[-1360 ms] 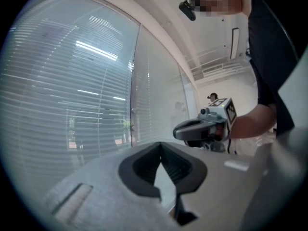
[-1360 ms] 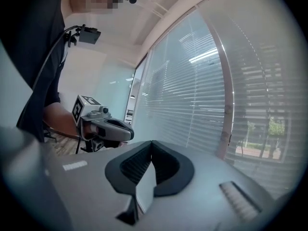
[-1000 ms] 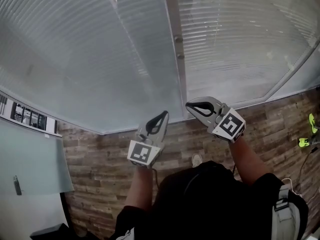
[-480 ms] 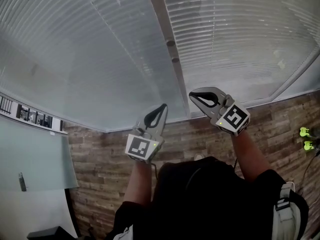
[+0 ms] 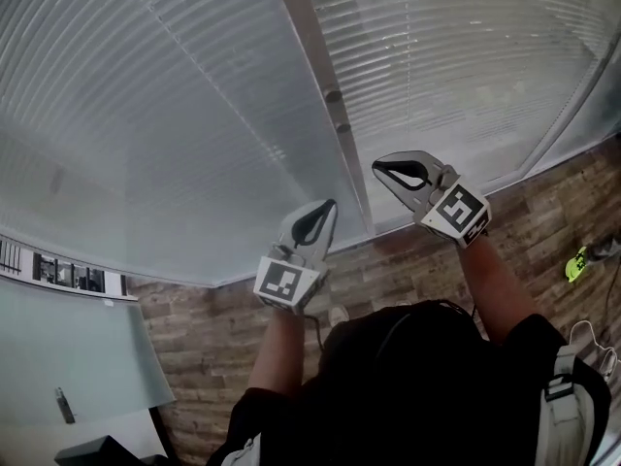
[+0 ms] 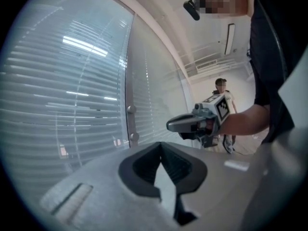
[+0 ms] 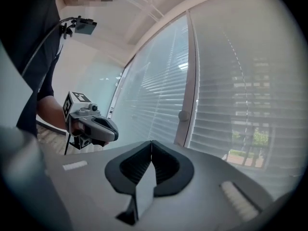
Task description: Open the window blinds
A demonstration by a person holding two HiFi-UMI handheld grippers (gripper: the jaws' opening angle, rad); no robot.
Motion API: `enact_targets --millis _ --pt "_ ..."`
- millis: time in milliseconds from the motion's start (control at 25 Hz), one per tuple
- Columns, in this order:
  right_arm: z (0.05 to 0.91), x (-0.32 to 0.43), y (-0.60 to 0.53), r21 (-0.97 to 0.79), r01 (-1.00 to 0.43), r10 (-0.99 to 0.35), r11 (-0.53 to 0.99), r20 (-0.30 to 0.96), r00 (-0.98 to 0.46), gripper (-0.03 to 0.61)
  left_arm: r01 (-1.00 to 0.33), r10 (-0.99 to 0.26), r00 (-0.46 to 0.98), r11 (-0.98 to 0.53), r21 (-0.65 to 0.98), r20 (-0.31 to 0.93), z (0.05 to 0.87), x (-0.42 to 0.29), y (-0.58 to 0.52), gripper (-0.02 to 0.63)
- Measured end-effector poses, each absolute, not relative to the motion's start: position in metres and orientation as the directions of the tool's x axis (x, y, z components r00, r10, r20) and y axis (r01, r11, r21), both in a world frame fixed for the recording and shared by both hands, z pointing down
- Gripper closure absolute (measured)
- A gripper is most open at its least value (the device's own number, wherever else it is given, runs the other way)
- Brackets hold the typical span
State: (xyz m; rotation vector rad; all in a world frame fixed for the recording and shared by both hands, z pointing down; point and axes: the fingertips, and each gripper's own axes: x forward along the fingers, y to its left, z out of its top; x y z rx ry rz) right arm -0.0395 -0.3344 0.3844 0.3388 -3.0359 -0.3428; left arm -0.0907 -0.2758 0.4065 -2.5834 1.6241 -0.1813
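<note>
Across whole window, blinds (image 5: 175, 115) seen lowered, slats mostly closed, L & R of frame post (image 5: 310, 56). Two knobs (image 5: 334, 96) noted on post, prob. slat control. Left hand-held gripper (image 5: 328, 205) & right hand-held gripper (image 5: 380, 169) held level near post, jaws together, nothing gripped; presumably staged for knob. No containers seen.

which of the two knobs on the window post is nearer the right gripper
The lower knob, the one closer to the floor; the other knob sits just above it on the post.
</note>
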Motion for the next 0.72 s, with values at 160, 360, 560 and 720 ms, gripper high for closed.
enact_targets --millis 160,360,560,720 --pt "0.365 -0.056 -0.349 0.304 -0.292 -0.324 0.907 0.059 -0.944 0.518 -0.854 -0.866 0.497 -0.499 -0.144 0.051 0.400 -0.103 -0.283 0.611" --pt "0.338 -0.074 -0.370 0.456 -0.393 -0.479 0.799 0.085 -0.874 0.480 -0.794 -0.806 0.590 -0.590 -0.146 0.046 0.392 -0.115 -0.286 0.610" --pt "0.321 -0.095 -0.394 0.703 -0.367 -0.641 0.609 0.165 -0.750 0.401 -0.755 -0.762 0.647 -0.643 -0.128 0.011 0.390 -0.129 -0.284 0.609" --pt "0.320 -0.108 -0.408 0.822 -0.267 -0.712 0.502 0.217 -0.668 0.385 -0.731 -0.737 0.676 -0.674 -0.106 0.017 0.397 -0.136 -0.279 0.611"
